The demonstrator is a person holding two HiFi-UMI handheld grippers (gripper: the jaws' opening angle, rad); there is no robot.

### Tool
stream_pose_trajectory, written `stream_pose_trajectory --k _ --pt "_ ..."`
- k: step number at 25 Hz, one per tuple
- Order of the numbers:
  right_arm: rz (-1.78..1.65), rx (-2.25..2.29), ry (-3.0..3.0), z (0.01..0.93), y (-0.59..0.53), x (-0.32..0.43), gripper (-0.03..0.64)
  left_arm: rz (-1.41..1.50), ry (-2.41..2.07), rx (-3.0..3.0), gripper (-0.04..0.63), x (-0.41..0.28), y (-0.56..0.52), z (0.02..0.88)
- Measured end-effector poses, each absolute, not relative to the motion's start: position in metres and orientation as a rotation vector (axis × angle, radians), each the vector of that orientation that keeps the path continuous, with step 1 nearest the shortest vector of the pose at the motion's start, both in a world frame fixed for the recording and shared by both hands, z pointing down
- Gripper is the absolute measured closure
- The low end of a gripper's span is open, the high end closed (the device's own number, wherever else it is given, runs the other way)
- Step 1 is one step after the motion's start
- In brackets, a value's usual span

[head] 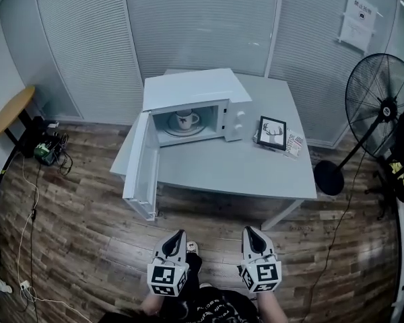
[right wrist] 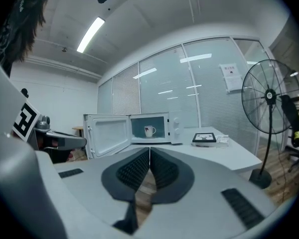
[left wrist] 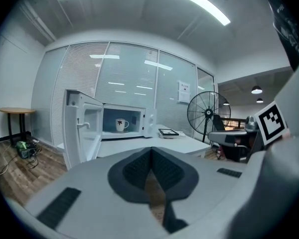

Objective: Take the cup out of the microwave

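A white cup [head: 184, 118] with a dark print stands on the turntable plate inside the white microwave [head: 188, 89] on the grey table [head: 256, 173]. Its door [head: 140, 168] hangs wide open to the left. The cup also shows small in the left gripper view [left wrist: 121, 125] and the right gripper view [right wrist: 149, 131]. Both grippers are well short of the table, over the wooden floor: left gripper [head: 179, 237] and right gripper [head: 249, 233], each with jaws together and nothing between them. The left gripper [left wrist: 151, 156] and right gripper [right wrist: 149, 156] point toward the microwave.
A framed picture [head: 273, 132] and a booklet [head: 295, 145] lie on the table right of the microwave. A black standing fan [head: 380, 103] is at the right. A round wooden side table [head: 11, 111] and cables [head: 50, 150] are at the left.
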State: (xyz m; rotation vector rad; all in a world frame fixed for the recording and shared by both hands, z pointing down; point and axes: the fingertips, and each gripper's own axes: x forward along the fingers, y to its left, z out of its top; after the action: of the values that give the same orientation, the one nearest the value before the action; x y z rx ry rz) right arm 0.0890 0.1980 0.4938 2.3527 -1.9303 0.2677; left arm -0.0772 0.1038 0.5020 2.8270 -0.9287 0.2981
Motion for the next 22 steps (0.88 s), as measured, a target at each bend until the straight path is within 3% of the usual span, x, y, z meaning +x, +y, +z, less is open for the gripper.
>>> stream_pose_trajectory --k 22 --pt "0.316 2.358 -1.808 0.504 0.085 0.147 0.612 0.306 -0.879 2.837 0.589 -0.009 -0.028 0.508"
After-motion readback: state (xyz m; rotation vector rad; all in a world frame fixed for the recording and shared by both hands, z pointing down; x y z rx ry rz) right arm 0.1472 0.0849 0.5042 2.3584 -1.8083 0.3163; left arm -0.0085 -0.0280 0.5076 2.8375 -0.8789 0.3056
